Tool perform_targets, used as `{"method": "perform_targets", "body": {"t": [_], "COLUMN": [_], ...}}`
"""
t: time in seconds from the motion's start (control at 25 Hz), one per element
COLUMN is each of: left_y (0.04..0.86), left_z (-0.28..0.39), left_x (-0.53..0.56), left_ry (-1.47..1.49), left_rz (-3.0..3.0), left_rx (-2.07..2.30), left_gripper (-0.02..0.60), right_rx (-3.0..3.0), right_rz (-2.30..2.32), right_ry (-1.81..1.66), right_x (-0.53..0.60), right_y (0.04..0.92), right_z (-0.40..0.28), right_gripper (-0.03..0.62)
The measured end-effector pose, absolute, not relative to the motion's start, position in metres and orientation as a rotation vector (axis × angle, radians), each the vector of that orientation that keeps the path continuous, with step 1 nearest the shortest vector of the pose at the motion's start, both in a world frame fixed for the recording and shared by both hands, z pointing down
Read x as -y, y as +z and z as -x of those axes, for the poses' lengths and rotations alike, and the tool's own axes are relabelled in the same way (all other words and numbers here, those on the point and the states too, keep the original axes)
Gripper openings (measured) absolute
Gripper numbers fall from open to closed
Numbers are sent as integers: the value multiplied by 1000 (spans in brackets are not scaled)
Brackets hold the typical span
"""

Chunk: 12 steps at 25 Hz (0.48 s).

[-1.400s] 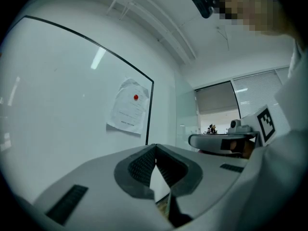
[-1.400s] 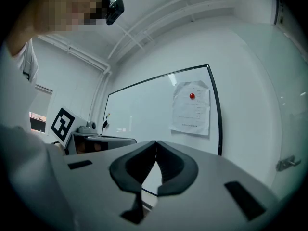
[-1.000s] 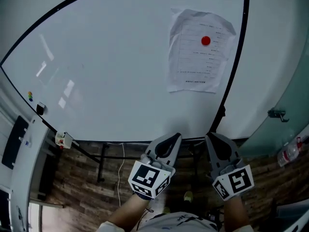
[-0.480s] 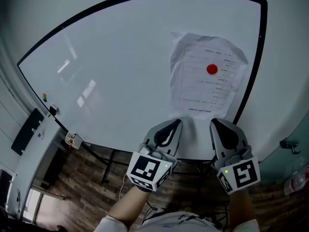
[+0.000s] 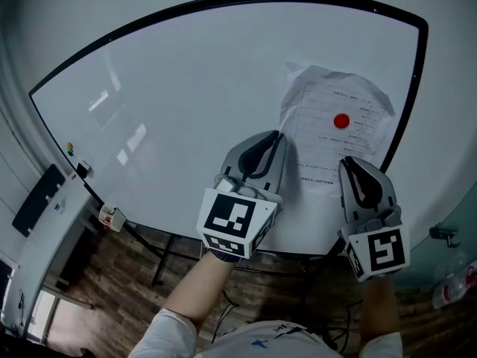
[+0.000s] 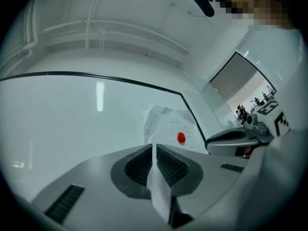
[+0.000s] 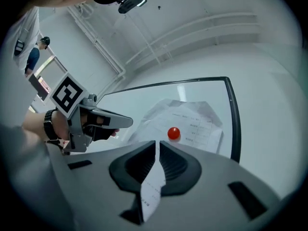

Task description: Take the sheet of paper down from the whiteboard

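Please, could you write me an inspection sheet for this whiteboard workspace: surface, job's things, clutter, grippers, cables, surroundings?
surface: whiteboard, mostly blank.
job's things: creased sheet of paper near the board's right edge, pinned by a red magnet.
clutter: small items at the board's lower left edge, too small to name.
grippers: left gripper shut on a white paper strip; right gripper shut on a printed paper strip; both held before the board by the sheet's lower part.
cables: a dark one seems to lie under the board.
surroundings: wood-pattern floor; glass partition at right.
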<state>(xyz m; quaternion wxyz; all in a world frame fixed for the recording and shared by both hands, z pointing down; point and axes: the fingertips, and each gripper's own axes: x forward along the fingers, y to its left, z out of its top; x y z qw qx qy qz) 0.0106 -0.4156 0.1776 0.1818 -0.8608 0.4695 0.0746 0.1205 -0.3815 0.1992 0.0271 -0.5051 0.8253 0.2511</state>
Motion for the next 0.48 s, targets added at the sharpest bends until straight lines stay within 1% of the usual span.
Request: {"method": "perform_targets", "body": {"t": [0.08,0.24,0.36,0.48], "left_y": [170,161,155,145], "left_z": [-11,-8,-8,-11], "left_x": [419,426,430,431], "left_ry": [215,221,229,228], "left_rz": [2423,2411,2405,2381], "left_rx": [-1315,-1325,-1326,-1315], "left_gripper": [28,80,97,100], "right_rx": [-2538,-2512,-2492,-2486], "right_rz": [1590,1647,1682,1718], "right_ry": [808,886,927,940], "right_x": [385,394,400,403], "right_y": [195,184,176,171], "right_z": [-119,-115,-115,-113], "right_gripper": [17,26,67,88]}}
